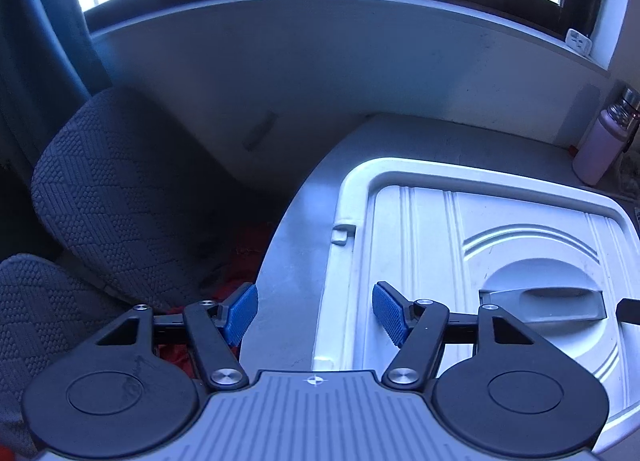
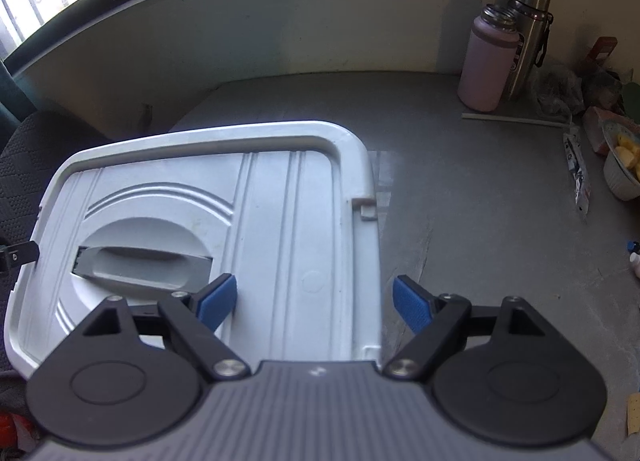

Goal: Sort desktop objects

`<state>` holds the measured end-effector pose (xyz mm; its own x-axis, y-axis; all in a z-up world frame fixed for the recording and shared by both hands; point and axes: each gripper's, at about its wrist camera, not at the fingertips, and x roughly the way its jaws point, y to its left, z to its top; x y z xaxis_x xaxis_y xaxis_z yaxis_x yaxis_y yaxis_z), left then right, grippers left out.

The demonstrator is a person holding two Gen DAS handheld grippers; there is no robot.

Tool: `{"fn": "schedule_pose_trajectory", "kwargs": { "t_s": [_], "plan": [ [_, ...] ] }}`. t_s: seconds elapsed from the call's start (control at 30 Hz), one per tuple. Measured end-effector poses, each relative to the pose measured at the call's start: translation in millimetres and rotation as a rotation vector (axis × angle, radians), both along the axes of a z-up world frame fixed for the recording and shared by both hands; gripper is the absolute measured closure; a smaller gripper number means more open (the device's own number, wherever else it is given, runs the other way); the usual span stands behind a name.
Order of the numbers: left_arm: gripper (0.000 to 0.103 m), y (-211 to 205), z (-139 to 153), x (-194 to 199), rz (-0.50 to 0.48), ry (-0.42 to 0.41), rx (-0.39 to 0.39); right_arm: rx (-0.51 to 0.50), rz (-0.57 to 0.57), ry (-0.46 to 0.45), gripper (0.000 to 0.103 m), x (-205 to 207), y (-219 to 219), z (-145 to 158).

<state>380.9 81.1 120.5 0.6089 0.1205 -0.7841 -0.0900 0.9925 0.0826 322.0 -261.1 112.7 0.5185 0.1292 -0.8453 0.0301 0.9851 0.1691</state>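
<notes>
Lid of white ribbed plastic (image 2: pixel 280 229), with a grey recessed handle (image 2: pixel 144 261), lay flat on the grey desk (image 2: pixel 460 201), at its left end. My left gripper (image 1: pixel 315 311) hung over the lid's left rim, blue pads (image 1: pixel 388 313) apart with nothing between them. My right gripper (image 2: pixel 314 303) hung over the lid's right rim, its fingers spread wide and empty too. Far right on the desk stood a pink bottle (image 2: pixel 486 61) just beside a steel flask (image 2: pixel 526 33); a white bowl of yellow pieces (image 2: pixel 624 169) sat at the right edge.
</notes>
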Motion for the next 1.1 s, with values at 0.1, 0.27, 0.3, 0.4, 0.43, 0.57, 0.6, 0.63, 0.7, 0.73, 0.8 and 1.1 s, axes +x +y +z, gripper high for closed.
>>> {"fn": "schedule_pose_trajectory", "kwargs": {
  "t_s": [0.1, 0.27, 0.3, 0.4, 0.43, 0.57, 0.6, 0.63, 0.7, 0.73, 0.8, 1.1],
  "plan": [
    [0.036, -2.3, -1.5, -0.9, -0.012, -0.014, 0.017, -0.013, 0.003, -0.002, 0.011, 0.6, -0.2, -1.6],
    [0.036, 3.1, 0.2, -1.1, 0.002, -0.01, -0.013, -0.009, -0.002, -0.017, 0.011, -2.7, 0.3, -0.1],
    [0.036, 3.0, 0.9, -0.9, 0.004, -0.007, -0.011, -0.021, 0.002, -0.021, 0.011, -3.1, 2.1, 1.6],
    [0.036, 1.6, 1.9, -2.6, 0.011, -0.01, 0.006, -0.061, 0.01, -0.037, 0.012, -5.5, 8.8, 7.7],
    [0.036, -0.4, 2.3, -4.4, 0.013, -0.013, 0.015, -0.079, 0.012, -0.044, 0.012, -6.8, 11.3, 9.0],
    [0.035, -5.8, 6.2, -14.2, 0.001, -0.029, 0.035, -0.101, 0.017, -0.091, 0.011, -16.1, 18.5, 15.5],
    [0.035, -6.1, 8.6, -18.1, -0.008, -0.039, 0.031, -0.095, 0.018, -0.1, 0.011, -19.4, 19.1, 18.1],
    [0.035, -6.1, 11.5, -22.6, -0.016, -0.053, 0.024, -0.089, 0.019, -0.11, 0.011, -22.9, 19.7, 20.9],
    [0.034, -4.9, 15.8, -32.3, -0.027, -0.078, 0.009, -0.087, 0.018, -0.142, 0.01, -31.7, 21.0, 28.2],
    [0.032, -4.7, 17.8, -37.0, -0.029, -0.087, 0.004, -0.088, 0.015, -0.158, 0.01, -36.3, 21.7, 31.8],
    [0.03, -4.4, 20.4, -46.3, -0.031, -0.101, -0.003, -0.084, 0.0, -0.188, 0.01, -45.5, 22.9, 38.3],
    [0.026, -5.4, 20.5, -83.6, -0.048, -0.141, 0.005, -0.094, -0.017, -0.22, 0.009, -84.1, 39.6, 41.6]
  ]
}}
